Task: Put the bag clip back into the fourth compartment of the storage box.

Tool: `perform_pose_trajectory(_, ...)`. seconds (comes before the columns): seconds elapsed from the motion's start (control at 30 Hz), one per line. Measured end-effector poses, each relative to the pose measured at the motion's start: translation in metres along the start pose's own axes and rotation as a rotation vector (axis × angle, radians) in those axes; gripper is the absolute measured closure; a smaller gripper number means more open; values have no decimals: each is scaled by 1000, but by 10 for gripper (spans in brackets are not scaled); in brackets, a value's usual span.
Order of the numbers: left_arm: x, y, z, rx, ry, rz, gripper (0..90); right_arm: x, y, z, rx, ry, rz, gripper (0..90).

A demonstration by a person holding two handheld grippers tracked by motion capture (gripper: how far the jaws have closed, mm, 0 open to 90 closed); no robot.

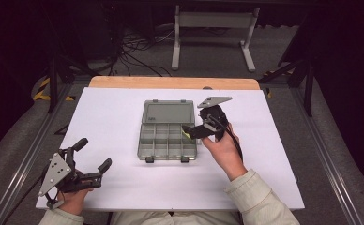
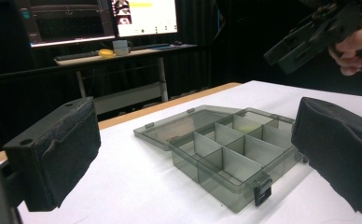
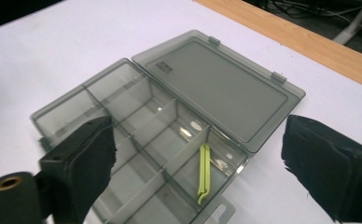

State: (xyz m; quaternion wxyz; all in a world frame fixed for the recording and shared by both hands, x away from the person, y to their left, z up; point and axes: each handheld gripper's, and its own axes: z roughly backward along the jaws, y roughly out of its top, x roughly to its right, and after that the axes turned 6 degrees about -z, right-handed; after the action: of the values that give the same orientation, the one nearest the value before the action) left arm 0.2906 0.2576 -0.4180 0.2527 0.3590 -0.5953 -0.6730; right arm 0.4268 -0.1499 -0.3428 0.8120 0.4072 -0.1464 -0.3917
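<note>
Right now my right gripper (image 1: 188, 132) hovers over the right edge of the box (image 1: 167, 140), jaws spread, nothing between them. Box sits mid-table (image 1: 114, 117), lid (image 3: 219, 86) flat open on the far side. One yellow-green clip (image 3: 204, 173) lies in a compartment at the box's right end, under that gripper. My left gripper (image 1: 93, 154) rests at the near-left, well apart from the box, jaws wide.

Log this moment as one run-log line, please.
organizer box: open, lid flat | yellow-green clip: in corner compartment | right gripper: open above box | left gripper: open, away
</note>
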Motion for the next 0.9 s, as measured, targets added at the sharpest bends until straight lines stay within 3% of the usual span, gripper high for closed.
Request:
perform_pose_trajectory(0.23, 1, 0, 0, 2, -1, 2, 17, -2, -5, 19, 50, 37, 24, 59)
perform_pose_trajectory(0.6, 1, 0, 0, 1, -2, 2, 17, 1, -16, 39, 81, 51, 39, 31)
perform_pose_trajectory(0.77, 1, 0, -1, 0, -2, 2, 17, 4, -24, 51, 140, 69, 55, 4)
perform_pose_trajectory(0.8, 1, 0, -1, 0, -1, 2, 17, 5, -29, 57, 181, 74, 65, 3)
perform_pose_trajectory(0.9, 1, 0, -1, 1, -2, 4, 17, 7, -31, 63, 193, 70, 64, 3)
